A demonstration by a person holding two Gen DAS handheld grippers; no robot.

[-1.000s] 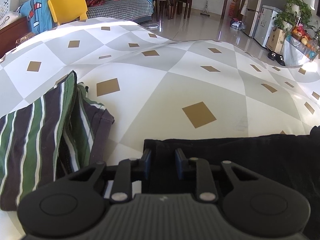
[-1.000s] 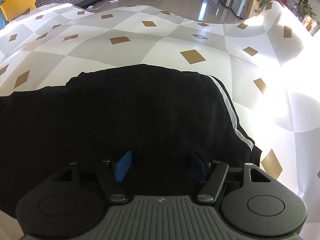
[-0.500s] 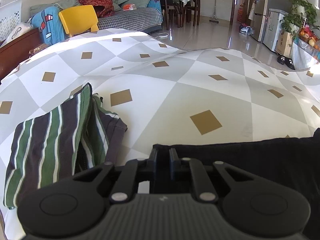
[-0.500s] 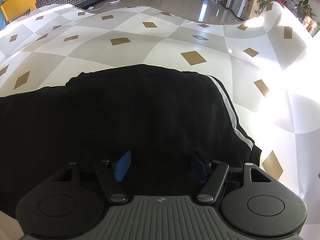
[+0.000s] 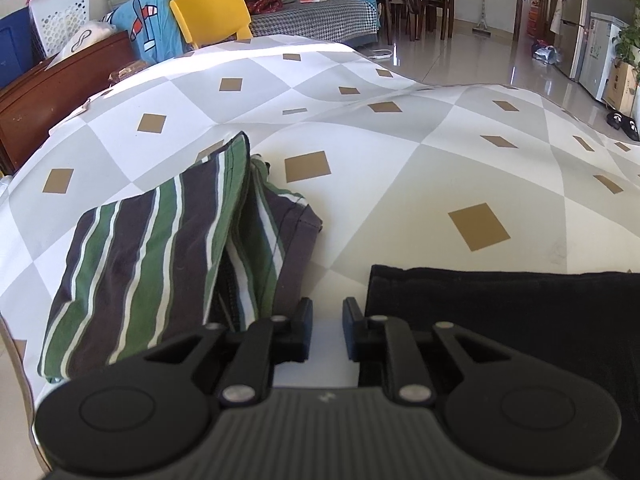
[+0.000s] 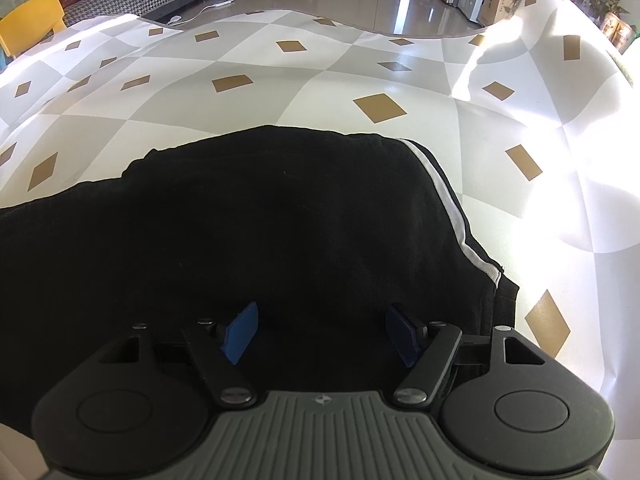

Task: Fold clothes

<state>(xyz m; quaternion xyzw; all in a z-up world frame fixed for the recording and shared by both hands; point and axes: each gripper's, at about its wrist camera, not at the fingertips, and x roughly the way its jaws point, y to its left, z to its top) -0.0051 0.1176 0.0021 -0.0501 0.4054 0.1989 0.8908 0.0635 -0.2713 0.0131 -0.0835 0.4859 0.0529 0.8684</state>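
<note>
A black garment with a white side stripe (image 6: 280, 232) lies flat on the checked table cloth (image 6: 360, 64). Its left edge shows in the left wrist view (image 5: 500, 304). My left gripper (image 5: 326, 320) hovers just left of that edge, over bare cloth, its jaws a narrow gap apart with nothing between them. My right gripper (image 6: 320, 332) is wide open above the garment's near part, empty. A folded green, white and dark striped garment (image 5: 160, 248) lies left of my left gripper.
A yellow chair (image 5: 212, 16), a brown wooden cabinet (image 5: 60, 80) and a sofa piled with clothes (image 5: 312, 12) stand beyond the table's far left edge. The table's near left edge (image 5: 16, 360) is close to the striped garment. Sun glare covers the cloth's right side (image 6: 560, 184).
My left gripper was shut on the black garment's left edge; it has let go, opened slightly and moved left off the garment. The right gripper has stayed open over the garment.
</note>
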